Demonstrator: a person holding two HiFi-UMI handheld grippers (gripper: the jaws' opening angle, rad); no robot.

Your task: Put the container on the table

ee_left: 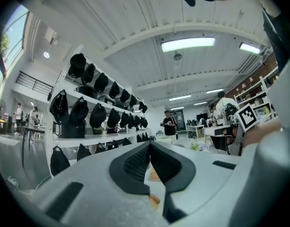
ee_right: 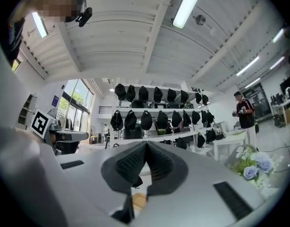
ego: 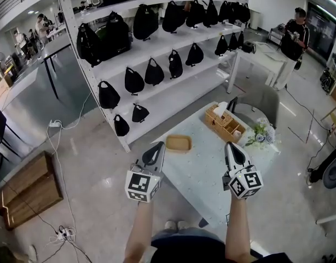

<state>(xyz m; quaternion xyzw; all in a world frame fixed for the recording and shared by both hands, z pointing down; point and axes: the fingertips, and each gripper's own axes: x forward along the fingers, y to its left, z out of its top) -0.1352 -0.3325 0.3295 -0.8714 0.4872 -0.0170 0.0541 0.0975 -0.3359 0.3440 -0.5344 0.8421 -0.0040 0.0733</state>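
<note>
The container, a shallow wooden tray (ego: 179, 143), lies on the pale table (ego: 198, 171) near its far left edge. Both grippers hang in the air above the table's near part, pointing level toward the shelves. My left gripper (ego: 158, 146) is just near-left of the tray and not touching it; its jaws meet at the tips (ee_left: 149, 144) with nothing between them. My right gripper (ego: 229, 145) is well to the right of the tray, also shut and empty (ee_right: 146, 143).
A wooden organizer box (ego: 225, 124) and a bunch of flowers (ego: 261, 133) stand at the table's far right. A white shelf rack of black bags (ego: 151, 70) rises beyond it. A chair (ego: 264, 102), a standing person (ego: 295, 37), a floor pallet (ego: 28, 188) and cables (ego: 61, 233) surround the table.
</note>
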